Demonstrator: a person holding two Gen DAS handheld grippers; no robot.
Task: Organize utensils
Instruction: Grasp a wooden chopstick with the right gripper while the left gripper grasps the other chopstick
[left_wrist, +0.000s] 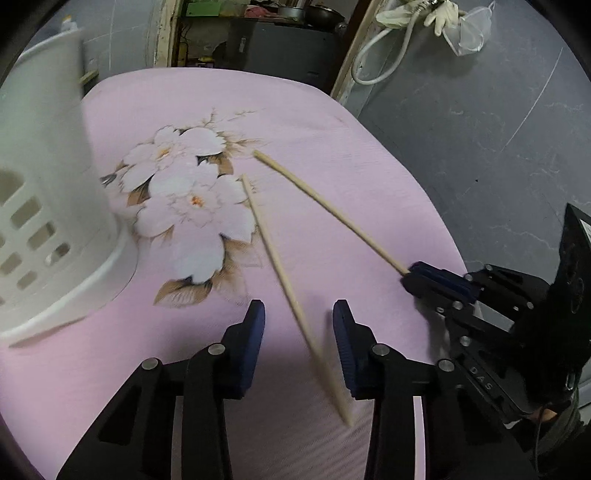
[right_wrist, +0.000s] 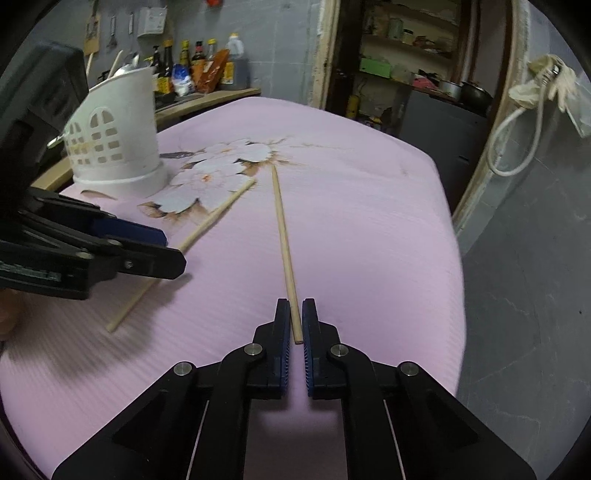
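The right gripper (right_wrist: 295, 325) pinches one chopstick (right_wrist: 282, 236) by its near end. The left gripper (left_wrist: 298, 314) stands half open around the other chopstick (left_wrist: 280, 266). Both look thin, light, stiff and likely slippery

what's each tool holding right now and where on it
The right tool is shut on one chopstick at its near end. The left tool straddles the other chopstick near its near end, pads not touching it, so it holds nothing.
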